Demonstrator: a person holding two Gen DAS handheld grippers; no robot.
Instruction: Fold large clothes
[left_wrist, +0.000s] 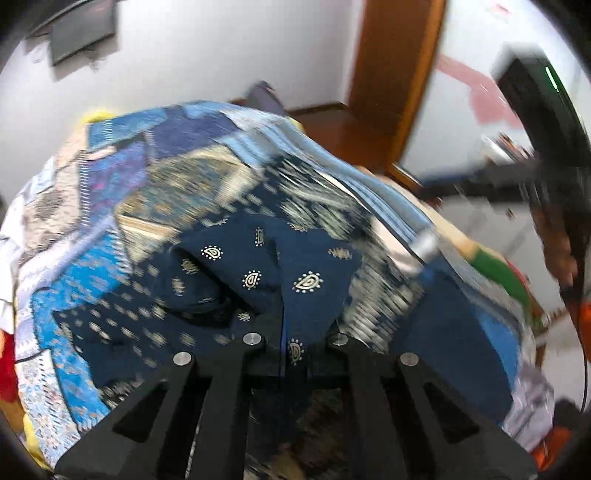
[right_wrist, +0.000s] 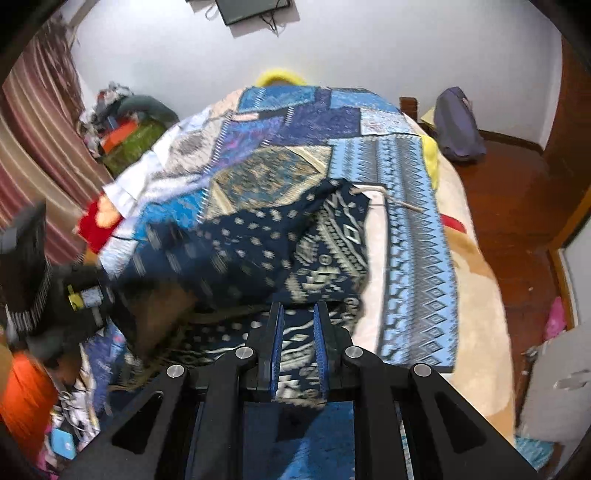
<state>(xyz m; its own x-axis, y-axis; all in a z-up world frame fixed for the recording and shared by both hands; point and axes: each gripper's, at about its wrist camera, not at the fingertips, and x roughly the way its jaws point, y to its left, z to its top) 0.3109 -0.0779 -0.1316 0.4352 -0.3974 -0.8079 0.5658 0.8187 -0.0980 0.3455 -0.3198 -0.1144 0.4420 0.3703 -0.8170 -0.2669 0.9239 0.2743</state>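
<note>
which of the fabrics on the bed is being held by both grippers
The navy paisley garment: left gripper and right gripper both pinch it; the blue patchwork spread lies flat.

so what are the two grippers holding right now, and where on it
Both are shut on the same dark blue patterned cloth. The left gripper pinches a bunched fold of it; the right gripper clamps a flat stretch near its white-patterned border.

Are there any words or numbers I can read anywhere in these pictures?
None can be read.
The navy patterned cloth carries only printed shapes, no letters.
The yellow tag on the left gripper's body is too blurred to read.
</note>
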